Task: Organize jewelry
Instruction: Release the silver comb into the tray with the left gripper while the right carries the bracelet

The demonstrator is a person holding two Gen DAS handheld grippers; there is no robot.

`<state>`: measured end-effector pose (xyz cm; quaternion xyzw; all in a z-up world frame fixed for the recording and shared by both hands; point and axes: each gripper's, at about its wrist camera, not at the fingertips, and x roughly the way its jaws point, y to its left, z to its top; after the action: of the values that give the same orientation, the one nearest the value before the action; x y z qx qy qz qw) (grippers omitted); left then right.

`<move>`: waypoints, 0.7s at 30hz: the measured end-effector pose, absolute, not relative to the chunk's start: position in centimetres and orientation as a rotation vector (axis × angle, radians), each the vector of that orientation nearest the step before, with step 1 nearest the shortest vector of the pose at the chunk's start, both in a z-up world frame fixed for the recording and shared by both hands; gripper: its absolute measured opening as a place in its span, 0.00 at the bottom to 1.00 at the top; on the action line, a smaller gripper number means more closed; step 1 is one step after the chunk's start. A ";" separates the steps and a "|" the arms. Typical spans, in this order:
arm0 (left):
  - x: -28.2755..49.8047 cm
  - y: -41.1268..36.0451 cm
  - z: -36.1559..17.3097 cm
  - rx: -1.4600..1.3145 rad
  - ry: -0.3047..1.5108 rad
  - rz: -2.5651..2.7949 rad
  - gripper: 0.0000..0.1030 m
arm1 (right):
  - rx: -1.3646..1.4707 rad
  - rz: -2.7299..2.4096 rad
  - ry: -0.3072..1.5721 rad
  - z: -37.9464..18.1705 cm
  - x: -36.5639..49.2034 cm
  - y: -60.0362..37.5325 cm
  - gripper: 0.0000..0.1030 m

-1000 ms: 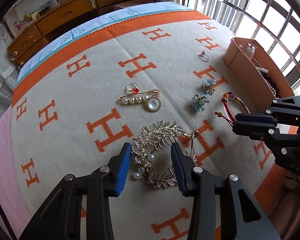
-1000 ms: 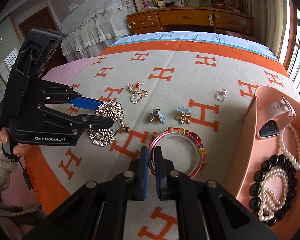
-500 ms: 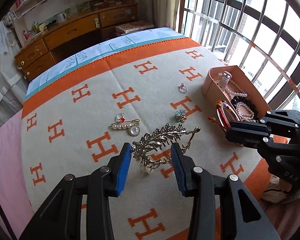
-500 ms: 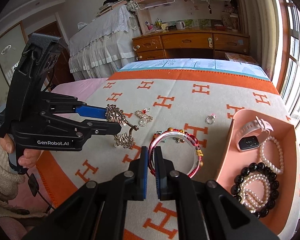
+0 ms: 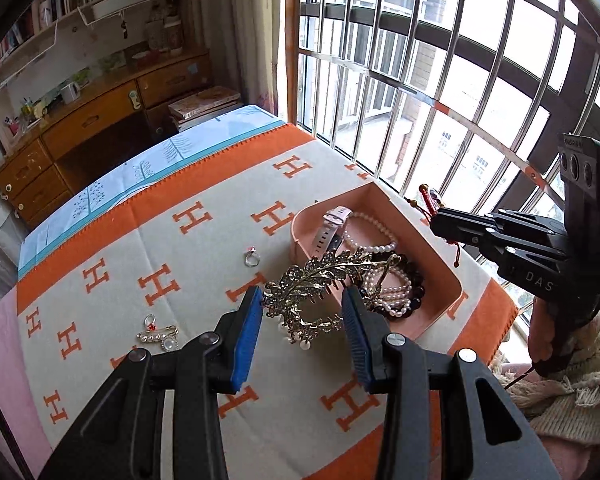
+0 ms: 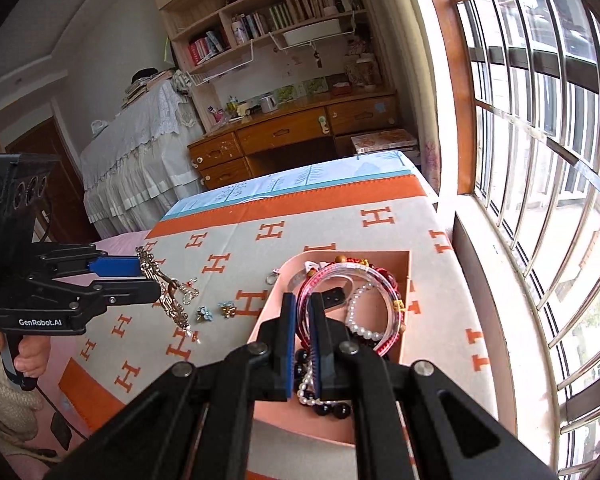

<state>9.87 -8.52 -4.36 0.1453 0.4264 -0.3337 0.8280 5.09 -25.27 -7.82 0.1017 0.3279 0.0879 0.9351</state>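
My left gripper is shut on a gold leaf-shaped hair comb and holds it in the air by the near-left edge of the pink tray. My right gripper is shut on a red and clear bangle, held above the same pink tray. The tray holds a white watch, a pearl string and black and pearl bead bracelets. The comb also shows in the right wrist view.
On the H-patterned blanket lie a ring, a pearl brooch pin and two small flower clips. A barred window runs along the right. A wooden desk stands behind.
Both grippers rose off the blanket with their pieces and moved right toward the tray. The bangle now hangs over the tray; the comb is at its edge.
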 end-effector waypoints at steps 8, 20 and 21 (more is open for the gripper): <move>9.2 -14.1 -3.7 0.305 0.920 -0.806 0.38 | 0.251 0.151 0.661 -8.0 5.4 -27.5 0.06; 10.7 -15.1 -11.4 0.354 1.101 -0.721 0.38 | 0.269 0.172 0.690 -8.7 5.6 -28.0 0.06; 10.7 -14.9 -11.8 0.361 1.107 -0.708 0.38 | 0.266 0.177 0.694 -8.8 5.7 -27.8 0.06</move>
<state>10.73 -14.93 -11.85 0.1669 0.5117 -0.3272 0.7767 5.71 -27.82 -8.82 0.1297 0.3387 0.0865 0.9279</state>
